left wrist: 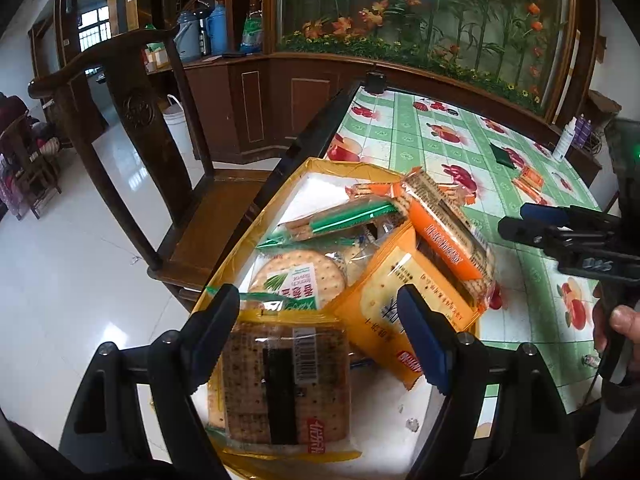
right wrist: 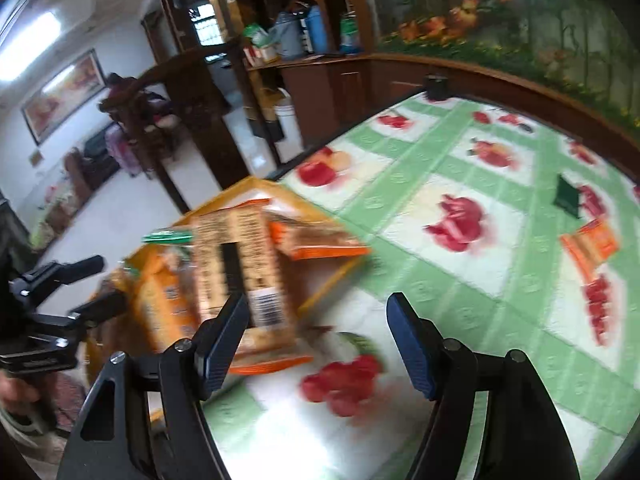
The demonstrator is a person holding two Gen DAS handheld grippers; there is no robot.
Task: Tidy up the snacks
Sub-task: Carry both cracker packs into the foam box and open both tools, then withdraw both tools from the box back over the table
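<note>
Green-checked surface (left wrist: 440, 148) carries the yellow tray (left wrist: 320, 168) of cracker packets. One orange packet (right wrist: 592, 246) lies loose at 3 o'clock: light, crinkly, brittle inside; grip its sealed edge. Left tongs (left wrist: 320, 340) and right tongs (right wrist: 320, 344) stand apart, empty.

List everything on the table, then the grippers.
tray: one, yellow rim, table's left edge
cracker packs: several, orange, green and clear, piled in tray
seaweed cracker pack: one, clear, nearest end of tray, between left gripper's fingers
orange pack: one, on tablecloth, apart from tray
dark green item: one, beside it
white bottle: one, far right edge
left gripper: open, over tray
right gripper: open, empty, beside tray
</note>
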